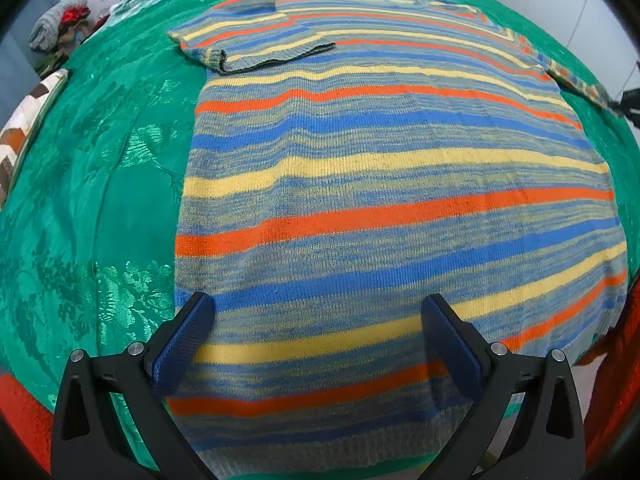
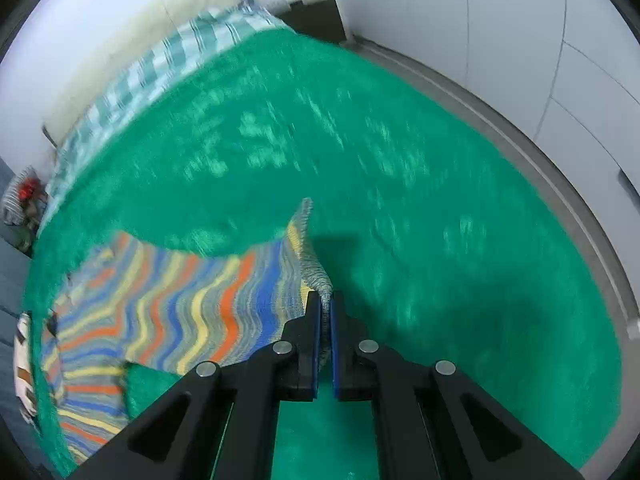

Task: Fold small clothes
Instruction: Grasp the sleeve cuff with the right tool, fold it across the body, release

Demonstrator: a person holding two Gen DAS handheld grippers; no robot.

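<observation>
Sweater: striped knit in orange, blue and yellow bands, spread flat and face-up on the bed.
Position: body lies across the middle of the bed, hem toward the near edge, neckline toward the far edge by the checked bedding.
Underlay: green patterned bedspread, smooth and slightly shiny; likely lets the knit slide when tugged.
Left sleeve: already turned in over the chest, cuff edge showing.
Right sleeve: drawn out toward the right edge of the bed, lifted at its end so the fabric ripples.
Cuff: ribbed end, pinched and standing up from the bedspread.
Right tool: jaws closed tight on the cuff, pads pressing the rib from both sides.
Left tool: jaws wide, nothing between them, poised over the hem area without touching cloth as far as can be seen.
Handling, judged: light, soft, limp; stretches rather than holding shape, so a single pinch point drags the rest behind it.
Grip advice, judged: ribbed cuffs, hem band and shoulder seams are thicker and bite best; plain knit may slip or snag.
Risk, judged: pulling the sleeve hard could skew the flat body or undo the folded sleeve.
</observation>
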